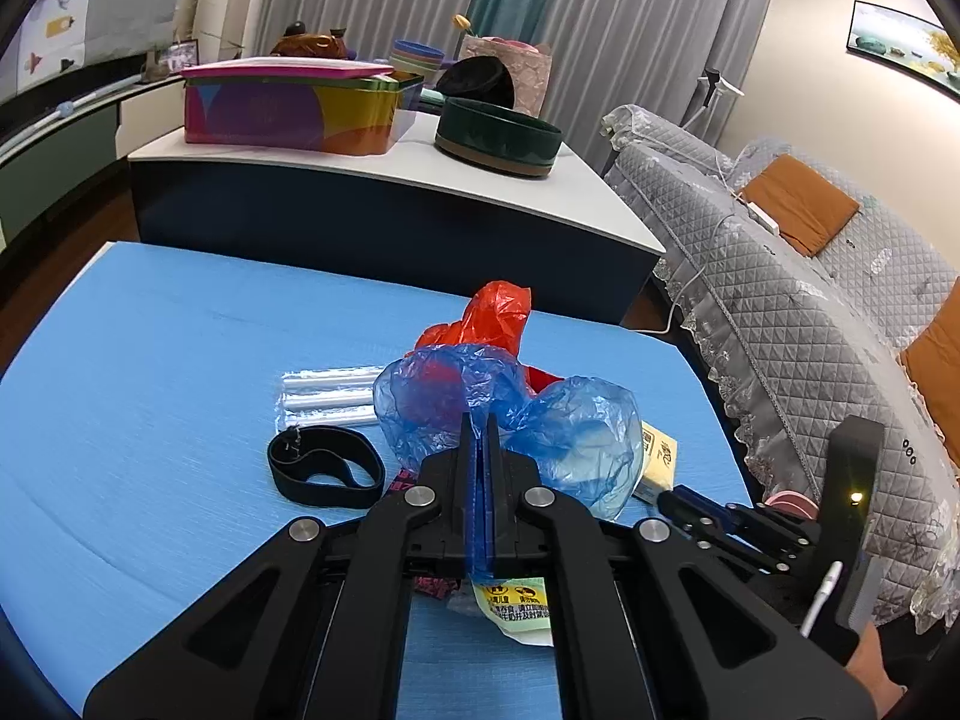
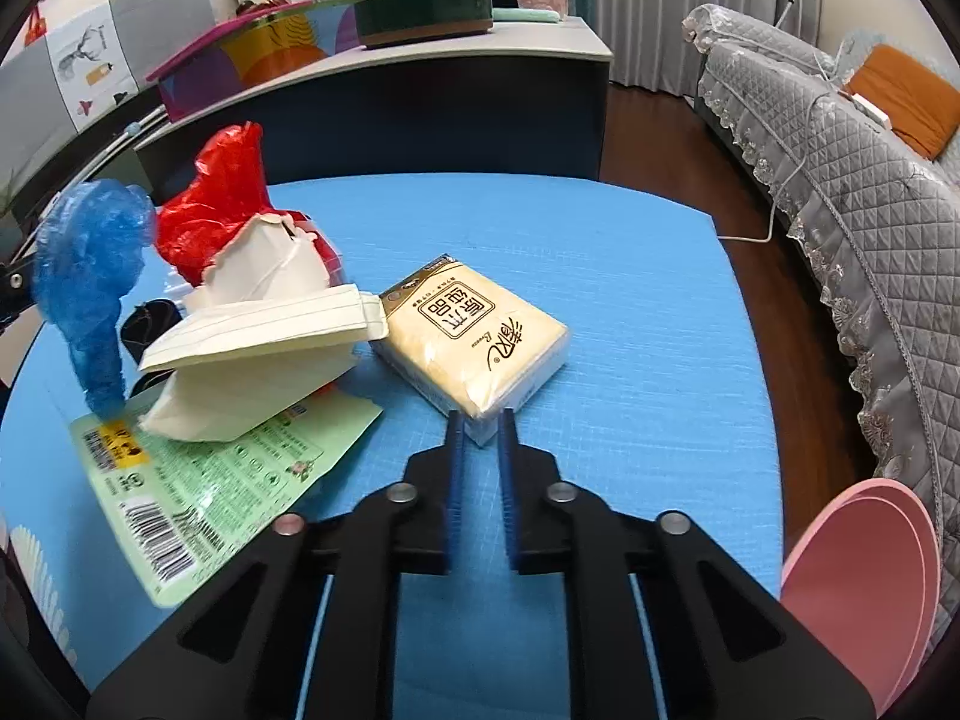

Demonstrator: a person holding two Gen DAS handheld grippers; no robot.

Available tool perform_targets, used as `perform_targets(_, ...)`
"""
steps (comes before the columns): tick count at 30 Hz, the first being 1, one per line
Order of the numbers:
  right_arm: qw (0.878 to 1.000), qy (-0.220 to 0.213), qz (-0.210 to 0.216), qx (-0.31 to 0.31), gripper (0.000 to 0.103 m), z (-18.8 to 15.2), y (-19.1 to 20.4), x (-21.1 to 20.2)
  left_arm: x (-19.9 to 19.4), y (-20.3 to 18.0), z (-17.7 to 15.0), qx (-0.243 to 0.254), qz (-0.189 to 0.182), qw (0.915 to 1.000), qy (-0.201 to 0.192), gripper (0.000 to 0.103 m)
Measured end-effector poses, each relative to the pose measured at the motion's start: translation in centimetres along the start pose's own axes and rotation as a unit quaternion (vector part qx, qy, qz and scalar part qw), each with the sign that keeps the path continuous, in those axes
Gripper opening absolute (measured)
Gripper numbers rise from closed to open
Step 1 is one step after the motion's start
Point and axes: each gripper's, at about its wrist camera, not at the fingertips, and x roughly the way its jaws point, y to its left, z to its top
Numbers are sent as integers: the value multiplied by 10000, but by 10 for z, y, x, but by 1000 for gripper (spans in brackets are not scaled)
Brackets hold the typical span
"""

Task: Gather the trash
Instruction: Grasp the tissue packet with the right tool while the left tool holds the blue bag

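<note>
My left tongs [image 1: 478, 420] pinch the blue plastic bag [image 1: 510, 414] tight; my right tongs [image 2: 480, 420] seem clamped on the tissue pack [image 2: 474, 342] corner, mid-worktop [image 2: 630, 312].

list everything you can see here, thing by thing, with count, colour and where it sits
blue plastic bag: one, translucent blue, pinched between the left gripper's fingers
red plastic bag: one, red, middle of the pile
tissue pack: one, pale yellow, on the mat at the right gripper's fingertips
white paper packaging: a few pieces, white, on the green wrapper
green wrapper: one, light green with barcode, flat on the mat
black band: one, black, left of the pile
clear tubes: one pack, transparent, behind the band
blue mat: one, blue, covers the table
pink plate: pink, right edge
left gripper: black, shut
right gripper: black, closing on the pack's corner
</note>
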Motion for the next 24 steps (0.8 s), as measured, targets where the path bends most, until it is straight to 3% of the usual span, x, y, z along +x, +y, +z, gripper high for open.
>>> perform_targets(3,9999,-81,-38,95,15,2,-3,-8,-5,1,-1,-90,-24,10000,-2,1)
perform_targets(4,9998,-108,-59,141,36,3,-4,-9,-7,1,-1,-75,-21,10000,-18,1)
perform_targets(5,9997,-150,-83,169,71,4,-4,-10,-8,0,-1,-66,-22,10000,-22,1)
perform_targets(6,9996,-232,-64,168,79,6,-5,-11,-9,0,-1,-70,-30,10000,-25,1)
perform_targets(11,9998,-124,-141,-16,80,23,-4,5,-10,10,2,-170,-29,9998,-45,1)
perform_targets(17,9994,228,53,-249,88,35,-3,33,-11,15,3,-219,-58,9997,-32,1)
perform_targets(24,9984,426,164,-346,85,36,-2,49,-12,12,3,-216,-137,9997,-10,1)
